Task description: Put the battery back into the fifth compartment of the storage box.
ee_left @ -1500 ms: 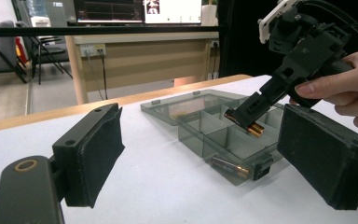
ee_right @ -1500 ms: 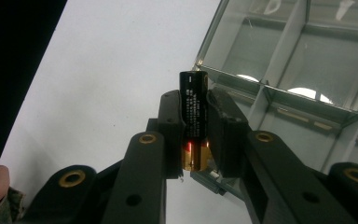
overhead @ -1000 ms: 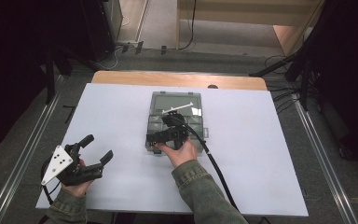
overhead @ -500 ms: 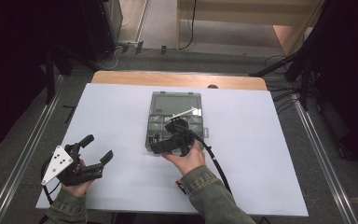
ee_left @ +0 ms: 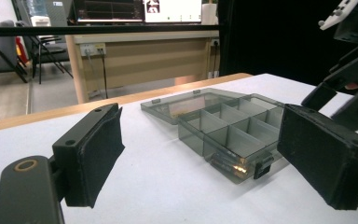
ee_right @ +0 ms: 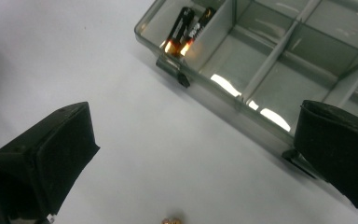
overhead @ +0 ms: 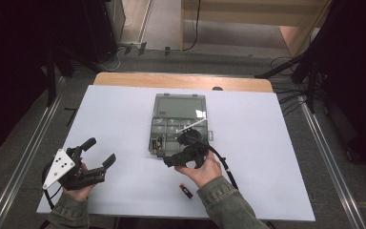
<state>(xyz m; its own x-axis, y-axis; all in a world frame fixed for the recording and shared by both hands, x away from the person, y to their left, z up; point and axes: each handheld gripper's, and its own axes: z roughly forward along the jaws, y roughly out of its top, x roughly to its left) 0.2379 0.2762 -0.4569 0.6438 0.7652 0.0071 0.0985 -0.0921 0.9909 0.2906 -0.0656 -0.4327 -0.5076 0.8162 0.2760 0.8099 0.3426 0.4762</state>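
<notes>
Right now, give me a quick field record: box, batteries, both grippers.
box: grey compartment box on the white table, lid open
batteries in box: two, in one near corner compartment
loose battery: one on the table, beside the right hand
right gripper: open, empty, at the box's near edge
left gripper: open, empty, left of the box

Organizer box [ee_right: 279,60] glossy smoky clear plastic; table [overhead: 276,143] matt white; batteries [ee_right: 186,30] shiny

This looks like a lab or office workroom. Lit computer monitors [ee_left: 137,9] sit at the frame's top above a light wooden desk [ee_left: 149,56]. Grey office chairs [ee_left: 9,51] stand at upper left.
</notes>
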